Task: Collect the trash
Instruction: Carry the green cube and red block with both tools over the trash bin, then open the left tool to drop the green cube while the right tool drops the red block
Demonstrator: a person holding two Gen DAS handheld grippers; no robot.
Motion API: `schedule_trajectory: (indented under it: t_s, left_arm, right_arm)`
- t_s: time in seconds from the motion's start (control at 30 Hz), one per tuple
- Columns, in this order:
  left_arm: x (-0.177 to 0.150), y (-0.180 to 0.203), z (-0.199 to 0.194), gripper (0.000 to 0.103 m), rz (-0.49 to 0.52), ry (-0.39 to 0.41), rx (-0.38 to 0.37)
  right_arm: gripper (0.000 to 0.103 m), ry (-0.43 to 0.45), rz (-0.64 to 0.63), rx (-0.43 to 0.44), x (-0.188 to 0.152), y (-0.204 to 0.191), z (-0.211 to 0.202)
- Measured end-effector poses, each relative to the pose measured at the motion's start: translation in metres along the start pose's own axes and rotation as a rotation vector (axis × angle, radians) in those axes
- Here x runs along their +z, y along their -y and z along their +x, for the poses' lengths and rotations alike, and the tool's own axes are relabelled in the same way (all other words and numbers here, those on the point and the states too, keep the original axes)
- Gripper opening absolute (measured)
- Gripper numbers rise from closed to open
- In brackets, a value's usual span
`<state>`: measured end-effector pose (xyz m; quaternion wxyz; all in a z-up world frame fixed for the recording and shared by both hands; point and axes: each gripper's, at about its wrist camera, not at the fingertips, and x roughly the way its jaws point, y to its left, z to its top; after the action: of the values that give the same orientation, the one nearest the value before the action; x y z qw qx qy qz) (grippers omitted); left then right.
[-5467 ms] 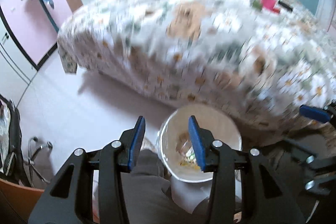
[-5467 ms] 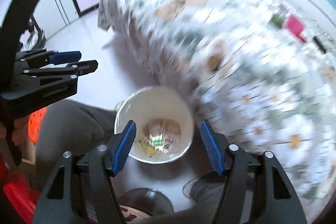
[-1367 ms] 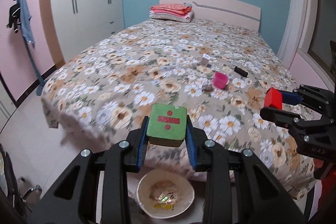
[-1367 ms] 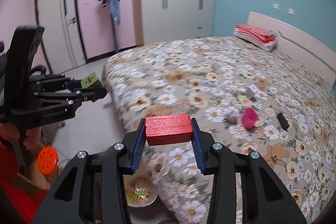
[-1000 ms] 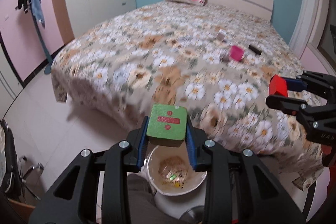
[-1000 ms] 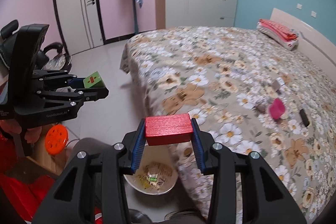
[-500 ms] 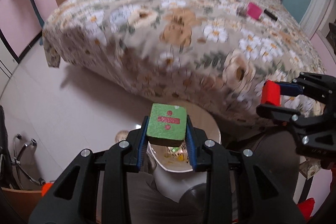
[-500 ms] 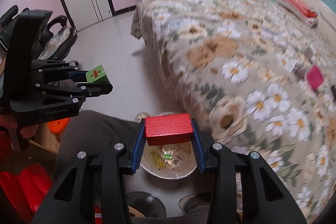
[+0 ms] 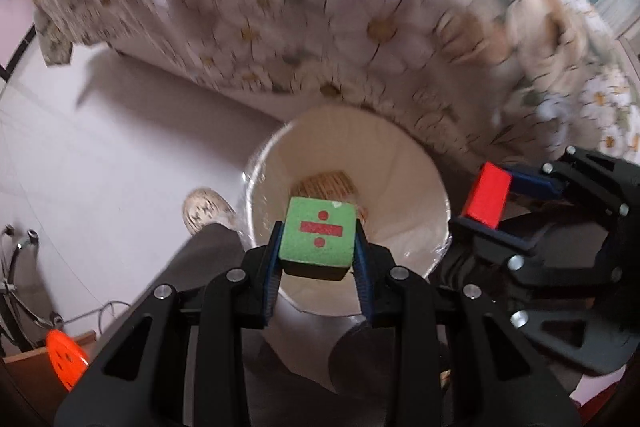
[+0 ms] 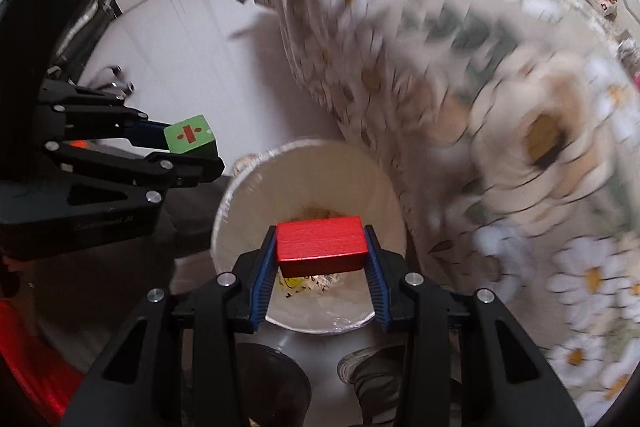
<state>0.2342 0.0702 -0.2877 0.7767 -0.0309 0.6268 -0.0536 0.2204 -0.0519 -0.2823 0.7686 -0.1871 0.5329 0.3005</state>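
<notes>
The left gripper (image 9: 318, 259) squeezes a green block (image 9: 318, 235) over the white bin (image 9: 404, 163). The right gripper (image 10: 320, 267) squeezes a red block (image 10: 321, 241) there too.

the floral bedspread (image 9: 360, 7) is smeared with blur, and the red block (image 10: 321, 245) hides part of the bin's litter (image 10: 308, 281).

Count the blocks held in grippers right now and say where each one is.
2. The green block sits in the left gripper; the red block in the right gripper, both over the bin. None seems hidden.
</notes>
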Motion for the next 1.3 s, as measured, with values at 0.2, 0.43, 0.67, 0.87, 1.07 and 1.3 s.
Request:
schedule_trajectory:
  t_s: [0.2, 0.43, 0.67, 0.87, 1.07, 1.3]
  left_arm:
    - [0.007, -0.006, 0.058, 0.033, -0.046, -0.091, -0.012]
    - [0.013, -0.01, 0.116, 0.033, -0.093, -0.173, -0.023]
    - [0.021, -0.017, 0.157, 0.033, -0.13, -0.248, -0.049]
    - [0.027, -0.018, 0.181, 0.033, -0.147, -0.274, -0.064]
    - [0.025, -0.016, 0.196, 0.034, -0.17, -0.292, -0.055]
    - [0.025, -0.021, 0.2, 0.045, -0.184, -0.298, -0.045]
  right_arm:
    - [0.043, -0.09, -0.007, -0.013, -0.01, -0.002, 0.056]
    - [0.043, -0.178, 0.027, -0.002, -0.019, 0.004, 0.109]
    - [0.043, -0.231, 0.066, 0.009, -0.025, 0.015, 0.145]
    - [0.043, -0.264, 0.103, 0.019, -0.025, 0.023, 0.164]
    - [0.043, -0.278, 0.12, 0.013, -0.031, 0.027, 0.175]
    - [0.054, -0.279, 0.118, 0.011, -0.027, 0.028, 0.182]
